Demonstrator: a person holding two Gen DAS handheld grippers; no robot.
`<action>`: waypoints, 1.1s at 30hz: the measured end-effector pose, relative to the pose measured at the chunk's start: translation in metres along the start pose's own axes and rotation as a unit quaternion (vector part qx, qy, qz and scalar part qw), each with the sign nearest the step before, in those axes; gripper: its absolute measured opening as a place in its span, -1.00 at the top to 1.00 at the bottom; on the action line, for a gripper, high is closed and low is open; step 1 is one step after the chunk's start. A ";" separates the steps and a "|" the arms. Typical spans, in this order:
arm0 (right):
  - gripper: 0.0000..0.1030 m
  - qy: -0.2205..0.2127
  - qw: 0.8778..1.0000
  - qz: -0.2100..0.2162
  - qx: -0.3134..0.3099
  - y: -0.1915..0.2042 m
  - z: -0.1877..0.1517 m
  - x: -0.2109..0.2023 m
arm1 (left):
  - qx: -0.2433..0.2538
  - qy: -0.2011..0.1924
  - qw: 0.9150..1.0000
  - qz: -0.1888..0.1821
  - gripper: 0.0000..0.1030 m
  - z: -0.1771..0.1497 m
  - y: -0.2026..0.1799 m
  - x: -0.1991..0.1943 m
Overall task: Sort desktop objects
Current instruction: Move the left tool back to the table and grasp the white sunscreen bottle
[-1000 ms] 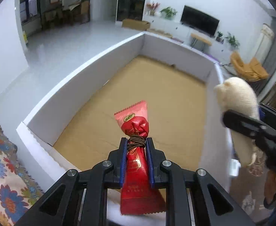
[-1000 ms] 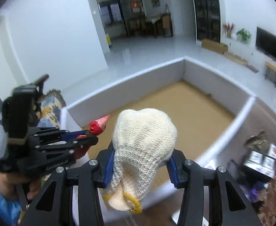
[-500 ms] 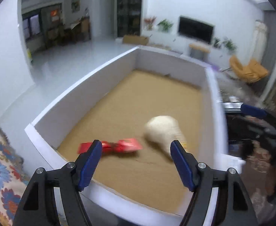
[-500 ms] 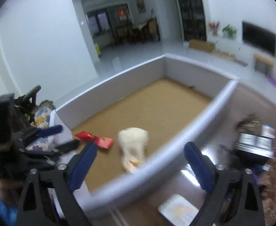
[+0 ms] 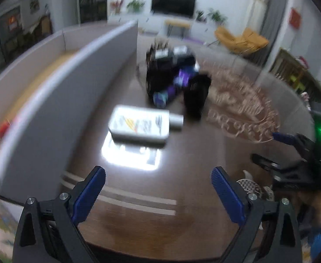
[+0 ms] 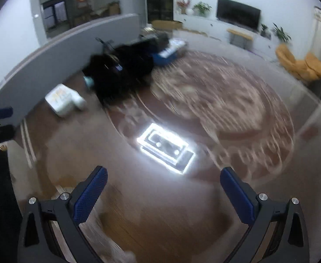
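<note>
My left gripper (image 5: 158,184) is opening, empty; right gripper (image 6: 163,182) opening, empty; the carton (image 5: 139,127) beside the box (image 5: 57,92) lies ahead of my left gripper, nearer it.

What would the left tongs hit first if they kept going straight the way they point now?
Probably the bare brown tabletop; nothing lies between the opening left tongs, and the white box sits farther ahead.

The right claw (image 6: 163,188), blue-padded black fingers, is opening wide with nothing between them over the glossy brown surface (image 6: 151,219). Far left stand a white box wall (image 6: 51,65), a small white packet (image 6: 62,100) and a blurred black heap (image 6: 125,70).
</note>
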State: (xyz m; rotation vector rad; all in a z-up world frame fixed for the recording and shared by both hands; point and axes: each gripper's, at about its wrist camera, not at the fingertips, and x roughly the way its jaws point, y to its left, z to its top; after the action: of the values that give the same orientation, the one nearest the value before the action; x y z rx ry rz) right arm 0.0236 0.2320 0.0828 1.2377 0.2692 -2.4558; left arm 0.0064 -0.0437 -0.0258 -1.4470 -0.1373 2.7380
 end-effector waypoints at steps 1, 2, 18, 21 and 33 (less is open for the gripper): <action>-0.99 0.002 1.000 0.002 0.006 -0.005 -0.005 -0.002 | -0.011 0.010 1.000 0.009 -0.91 -0.001 -0.003 0.007; -0.99 0.001 1.000 0.006 0.011 -0.008 -0.009 -0.003 | -0.018 0.013 1.000 0.016 -0.91 0.001 -0.002 0.009; -1.00 0.006 1.000 -0.022 0.019 -0.005 -0.007 0.004 | -0.067 0.051 0.992 0.095 -0.95 0.002 -0.005 0.044; -1.00 0.006 1.000 -0.022 0.019 -0.005 -0.007 0.004 | -0.063 0.051 0.992 0.094 -1.00 -0.001 -0.008 0.043; -1.00 0.006 1.000 -0.022 0.019 -0.005 -0.007 0.004 | -0.064 0.048 0.993 0.093 -1.00 -0.003 -0.012 0.046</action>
State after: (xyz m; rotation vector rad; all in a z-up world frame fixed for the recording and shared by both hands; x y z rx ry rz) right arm 0.0247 0.2378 0.0756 1.2758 0.2571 -2.5023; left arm -0.0169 -0.0279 -0.0647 -1.7022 -0.1869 2.8433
